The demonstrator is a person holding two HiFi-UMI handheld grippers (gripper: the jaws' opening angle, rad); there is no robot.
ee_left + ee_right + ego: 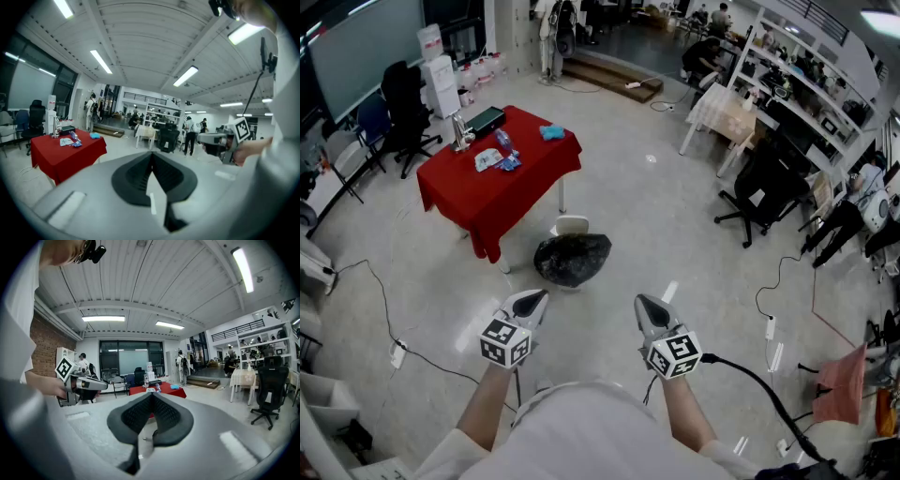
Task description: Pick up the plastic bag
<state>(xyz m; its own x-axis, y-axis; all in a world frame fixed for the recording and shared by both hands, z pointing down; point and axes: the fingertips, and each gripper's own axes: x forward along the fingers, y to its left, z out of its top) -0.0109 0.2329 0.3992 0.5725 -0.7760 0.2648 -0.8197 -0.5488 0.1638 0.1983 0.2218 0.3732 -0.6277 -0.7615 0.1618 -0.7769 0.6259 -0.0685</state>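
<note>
A black plastic bag (572,258), full and knotted, lies on the floor next to the red table's near corner. My left gripper (532,300) and right gripper (646,307) are held side by side in front of the person, a short way short of the bag and above the floor. Both are shut with nothing between the jaws. The left gripper view looks out level across the room over its shut jaws (151,157); the right gripper view does the same (151,398). The bag is hidden below both gripper views.
A table with a red cloth (478,202) carries a bottle, packets and a blue item. A white bin (571,226) stands behind the bag. Cables (370,300) run over the floor at left and right. Black office chairs (764,187) and shelving stand at right.
</note>
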